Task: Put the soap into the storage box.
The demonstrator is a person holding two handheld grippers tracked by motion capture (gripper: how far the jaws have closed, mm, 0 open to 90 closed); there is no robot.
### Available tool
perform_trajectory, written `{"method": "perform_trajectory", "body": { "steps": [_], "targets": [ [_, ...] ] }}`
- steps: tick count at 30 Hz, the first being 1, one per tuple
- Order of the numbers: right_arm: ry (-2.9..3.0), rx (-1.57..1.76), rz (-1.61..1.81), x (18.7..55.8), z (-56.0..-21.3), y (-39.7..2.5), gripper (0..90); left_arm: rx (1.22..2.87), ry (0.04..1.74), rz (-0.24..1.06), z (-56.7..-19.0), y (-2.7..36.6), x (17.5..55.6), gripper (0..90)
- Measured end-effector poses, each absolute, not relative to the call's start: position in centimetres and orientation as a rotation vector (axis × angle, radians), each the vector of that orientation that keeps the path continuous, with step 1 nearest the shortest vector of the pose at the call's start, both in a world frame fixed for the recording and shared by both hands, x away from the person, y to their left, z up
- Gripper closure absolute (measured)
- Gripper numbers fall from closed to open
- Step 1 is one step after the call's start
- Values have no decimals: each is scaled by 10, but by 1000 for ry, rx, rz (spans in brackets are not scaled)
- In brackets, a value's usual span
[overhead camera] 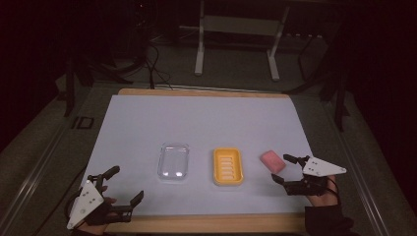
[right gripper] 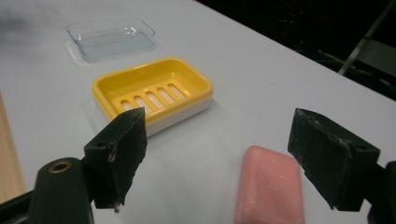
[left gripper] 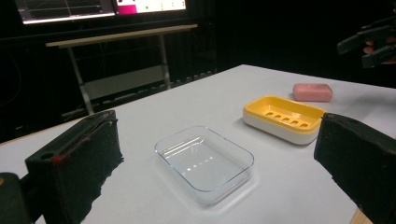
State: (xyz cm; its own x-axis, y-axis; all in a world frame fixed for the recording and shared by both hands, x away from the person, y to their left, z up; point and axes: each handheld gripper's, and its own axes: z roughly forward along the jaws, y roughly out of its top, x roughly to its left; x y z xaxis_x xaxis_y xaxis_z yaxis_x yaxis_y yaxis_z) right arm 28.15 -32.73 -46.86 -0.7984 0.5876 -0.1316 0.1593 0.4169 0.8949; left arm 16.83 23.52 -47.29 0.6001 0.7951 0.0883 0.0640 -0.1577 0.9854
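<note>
At the lower right of the high view, the right gripper (overhead camera: 285, 169) rests low over the table with its two black jaws spread wide and nothing between them. The pink rectangular bar of soap (overhead camera: 272, 161) lies flat on the white table sheet (overhead camera: 196, 118) just left of those jaws, near the upper one, and apart from both. In the right gripper view the soap (right gripper: 270, 189) sits at the bottom of the frame, ahead of the gap and closer to the right-hand jaw. Beyond it, toward the upper left of that view, stands the yellow slotted soap dish on its white base (right gripper: 154, 93), and farther still the clear plastic rectangular tray (right gripper: 111, 36).

At the lower left of the high view the left gripper (overhead camera: 127, 185) is also wide open and holds nothing; the clear tray (overhead camera: 173, 161) lies up and to its right, well apart from the soap.
</note>
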Motion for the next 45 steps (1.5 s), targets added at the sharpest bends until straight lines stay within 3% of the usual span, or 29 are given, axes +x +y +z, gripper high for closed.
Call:
{"method": "perform_trajectory", "body": {
  "steps": [9,19,37,45],
  "targets": [
    [2207,701,1265,290,-470,-330,153,1620,723,758,-473,233,168,9],
    [2051,1011,1094,301,-468,-341,130,1645,716,774,-473,230,167,9],
    [2054,1372,794,318,-466,-343,137,1649,720,776,-473,229,167,9],
    [2084,1544,691,321,-463,-349,185,1657,716,775,-473,228,167,9]
  ]
}}
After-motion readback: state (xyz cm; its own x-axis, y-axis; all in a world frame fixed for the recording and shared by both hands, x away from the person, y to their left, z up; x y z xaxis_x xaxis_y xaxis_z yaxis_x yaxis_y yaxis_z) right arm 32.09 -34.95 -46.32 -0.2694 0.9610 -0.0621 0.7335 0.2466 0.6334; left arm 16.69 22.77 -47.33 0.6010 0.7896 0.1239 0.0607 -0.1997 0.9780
